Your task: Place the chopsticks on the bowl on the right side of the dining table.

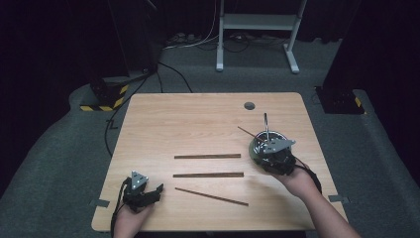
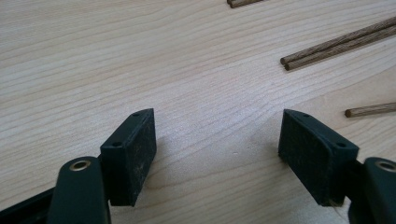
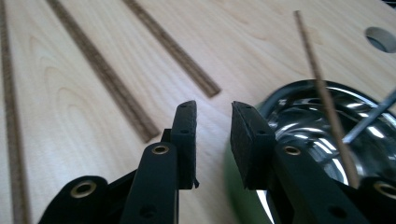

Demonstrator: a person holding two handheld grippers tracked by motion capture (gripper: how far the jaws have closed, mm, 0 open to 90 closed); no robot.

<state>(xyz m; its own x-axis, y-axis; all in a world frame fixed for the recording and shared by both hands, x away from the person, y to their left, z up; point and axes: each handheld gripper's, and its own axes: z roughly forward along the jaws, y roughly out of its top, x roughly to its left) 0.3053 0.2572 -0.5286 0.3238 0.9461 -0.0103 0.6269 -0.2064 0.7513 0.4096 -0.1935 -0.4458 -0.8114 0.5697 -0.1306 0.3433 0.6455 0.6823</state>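
The right gripper hangs at the near left rim of the bowl, a shiny metal one with a green outside, standing on the right part of the counter; its jaws are a little apart, with nothing between them, and the right gripper view shows bare wood in the gap. 2 sticks stand in the bowl: a brown chopstick leaning out to the left, and a thin grey metal rod rising almost upright; in the right gripper view the chopstick crosses in front of the bowl's mirror-like inside.

3 rows of chopsticks lie flat across the middle of the counter, well apart from the bowl: a far row, a middle row, and a near one slanting down to the right; the left gripper view shows the middle row as a pair side by side.

The left gripper rests low at the near left corner; its jaws stand wide open over bare wood, holding nothing.
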